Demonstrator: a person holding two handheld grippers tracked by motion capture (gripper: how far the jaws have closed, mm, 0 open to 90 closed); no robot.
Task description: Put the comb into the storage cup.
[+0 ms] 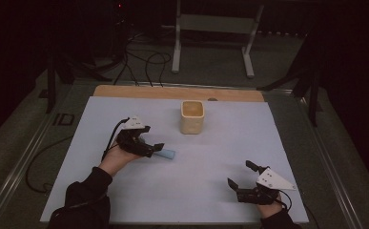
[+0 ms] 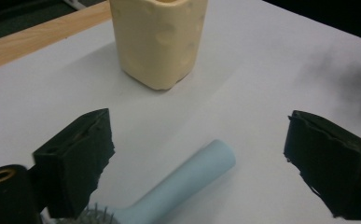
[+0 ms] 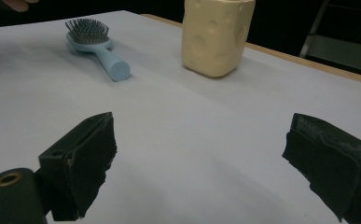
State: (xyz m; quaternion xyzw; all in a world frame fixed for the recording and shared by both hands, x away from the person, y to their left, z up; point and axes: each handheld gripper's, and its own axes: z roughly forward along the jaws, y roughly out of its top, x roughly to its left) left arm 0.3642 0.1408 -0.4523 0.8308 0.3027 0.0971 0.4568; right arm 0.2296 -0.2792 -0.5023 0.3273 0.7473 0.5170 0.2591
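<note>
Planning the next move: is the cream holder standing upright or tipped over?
Upright. The cream holder stands on its base on the white sheet, open mouth facing up in the high view; both gripper views show its walls rising straight.

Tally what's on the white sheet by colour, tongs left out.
Light blue: 1, the brush
Cream: 1, the cup
Total: 2
</note>
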